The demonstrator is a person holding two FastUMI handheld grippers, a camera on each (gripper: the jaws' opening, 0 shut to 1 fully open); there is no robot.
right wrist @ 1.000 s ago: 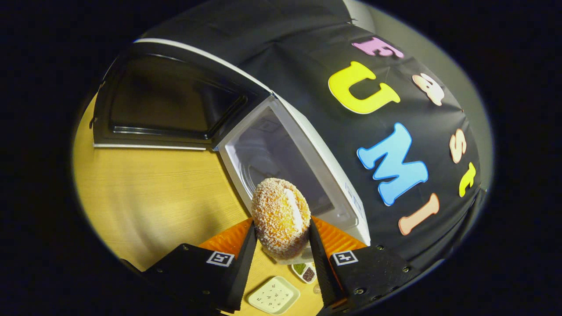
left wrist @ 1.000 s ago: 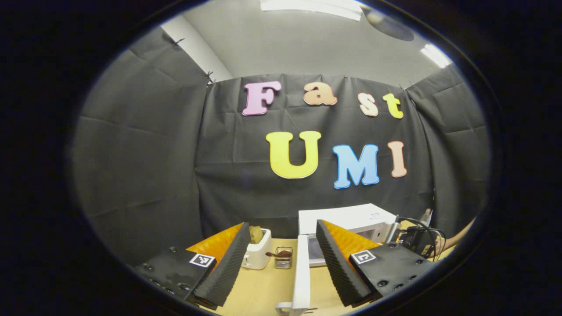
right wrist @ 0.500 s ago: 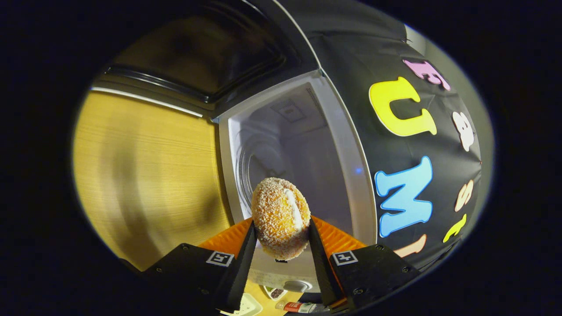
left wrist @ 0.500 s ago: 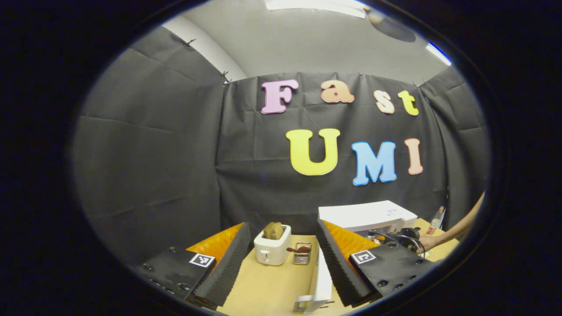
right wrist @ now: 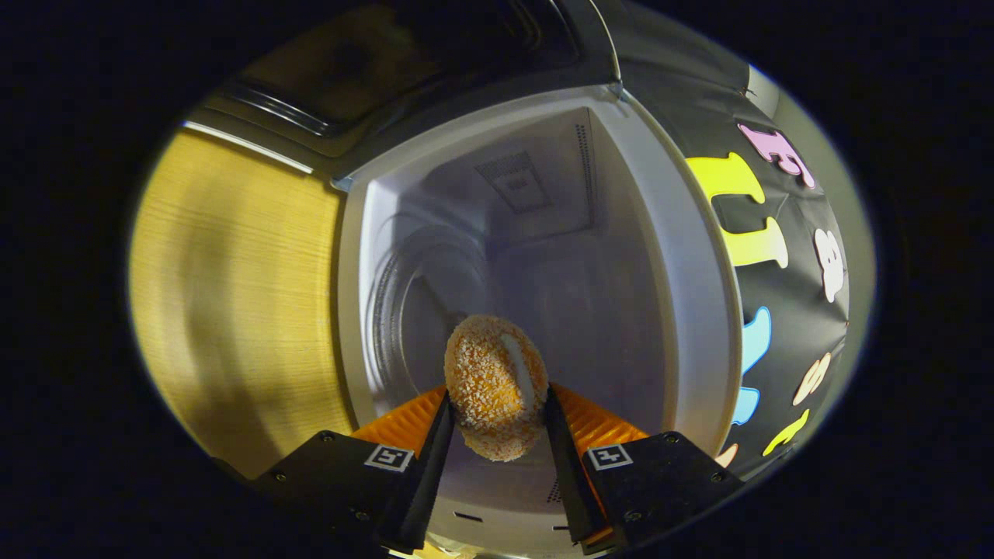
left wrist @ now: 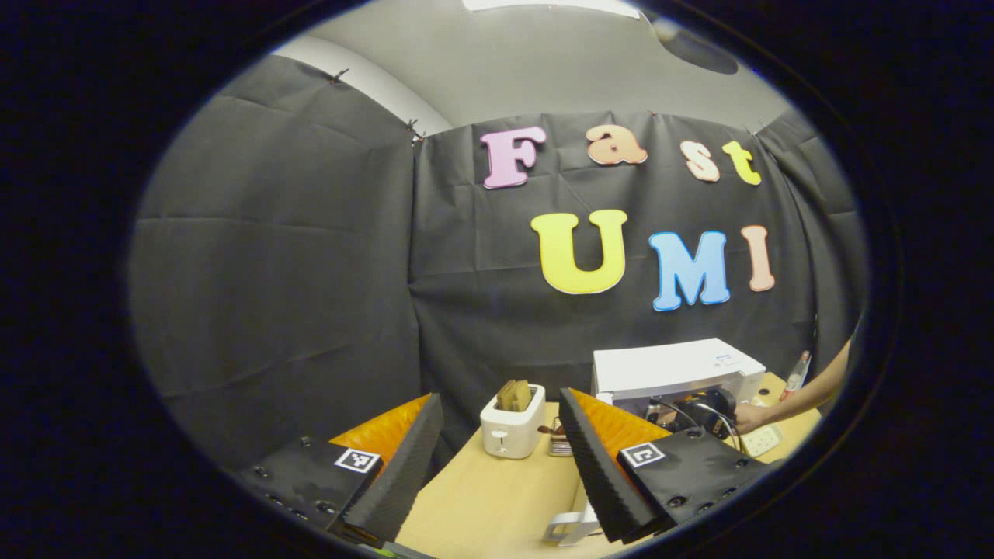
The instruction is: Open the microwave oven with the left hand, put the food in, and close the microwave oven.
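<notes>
While right hand-held gripper (right wrist: 497, 404) clamps bun (right wrist: 495, 384) at microwave (right wrist: 543, 233) mouth, left hand-held gripper (left wrist: 497, 450) open, w/ nothing between.

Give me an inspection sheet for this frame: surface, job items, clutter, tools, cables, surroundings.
Surface: wooden table, bare in front of the left tool.
Job's things: microwave white, door swung open, cavity lit with nothing seen in it; crumb-coated bun held at the cavity mouth.
Clutter: white toaster with bread in its slots; small rack beside it; bottle and pale dish right of the microwave.
Tools: left tool open, holding nothing; right tool shut on the bun.
Cables: black leads on the far tool by the microwave.
Surroundings: black cloth wall, ceiling lights; a forearm reaching in.
</notes>
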